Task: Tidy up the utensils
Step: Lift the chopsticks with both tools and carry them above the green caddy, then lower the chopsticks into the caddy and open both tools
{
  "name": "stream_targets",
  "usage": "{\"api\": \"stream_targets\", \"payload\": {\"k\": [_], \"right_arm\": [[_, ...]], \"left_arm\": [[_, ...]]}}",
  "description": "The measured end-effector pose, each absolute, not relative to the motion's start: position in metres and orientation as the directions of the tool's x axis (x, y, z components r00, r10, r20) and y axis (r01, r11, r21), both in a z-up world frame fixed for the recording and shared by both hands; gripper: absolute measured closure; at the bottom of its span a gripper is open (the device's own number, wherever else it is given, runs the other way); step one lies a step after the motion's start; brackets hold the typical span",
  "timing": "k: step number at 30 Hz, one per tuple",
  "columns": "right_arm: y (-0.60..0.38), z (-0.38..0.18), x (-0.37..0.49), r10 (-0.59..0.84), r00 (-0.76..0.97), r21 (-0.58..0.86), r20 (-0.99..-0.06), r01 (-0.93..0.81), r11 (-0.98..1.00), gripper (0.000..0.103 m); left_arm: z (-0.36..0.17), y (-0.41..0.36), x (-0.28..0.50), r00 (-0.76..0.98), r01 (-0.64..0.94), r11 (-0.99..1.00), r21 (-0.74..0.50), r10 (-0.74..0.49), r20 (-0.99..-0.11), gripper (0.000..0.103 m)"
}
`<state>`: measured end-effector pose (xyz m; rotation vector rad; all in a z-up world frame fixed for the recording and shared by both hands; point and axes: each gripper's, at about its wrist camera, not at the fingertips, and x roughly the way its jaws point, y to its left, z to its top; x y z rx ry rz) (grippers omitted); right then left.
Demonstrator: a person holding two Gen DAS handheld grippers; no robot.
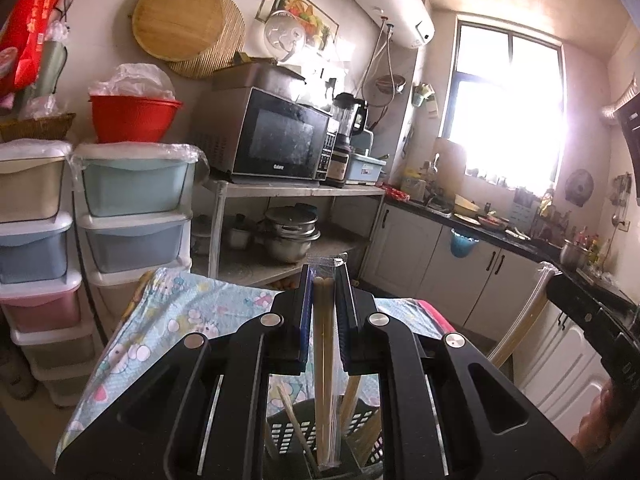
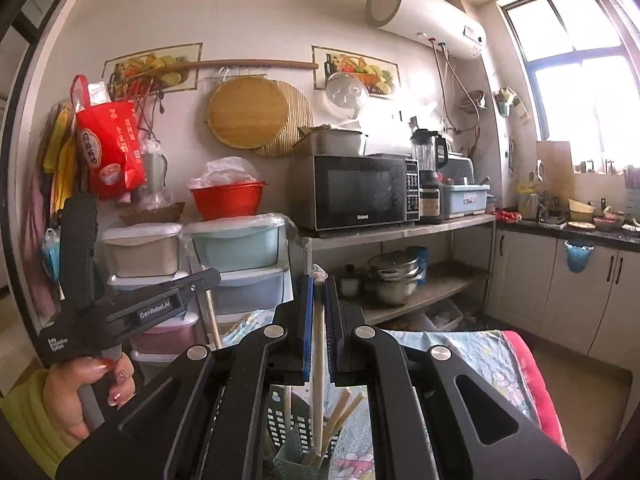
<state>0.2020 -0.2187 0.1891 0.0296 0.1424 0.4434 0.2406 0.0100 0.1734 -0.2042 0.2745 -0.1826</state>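
Observation:
My left gripper (image 1: 323,276) is shut on a pair of wooden chopsticks in a clear plastic sleeve (image 1: 325,360). The sleeve hangs upright with its lower end inside a dark perforated utensil basket (image 1: 294,432) that holds several loose chopsticks (image 1: 294,420). My right gripper (image 2: 319,280) is shut on another sleeved chopstick pair (image 2: 318,360), also upright over the same basket (image 2: 280,416), where more chopsticks (image 2: 340,412) lean. The left gripper also shows in the right wrist view (image 2: 152,304), at the left.
The basket stands on a table with a cartoon-print cloth (image 1: 180,312). Stacked plastic drawers (image 1: 136,216) stand at the left. A steel shelf (image 1: 296,190) carries a microwave (image 1: 276,136). A counter with cabinets (image 1: 460,256) runs at the right.

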Motion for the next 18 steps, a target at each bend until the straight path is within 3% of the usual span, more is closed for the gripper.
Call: {"api": "stream_targets", "payload": {"k": [18], "right_arm": [[-0.22, 0.158, 0.227, 0.445, 0.87, 0.132, -0.212, -0.426, 0.895, 0.097]], "left_arm": [[0.138, -0.004, 0.262, 0.931, 0.145, 0.969, -0.199, -0.202, -0.304, 0.096]]}}
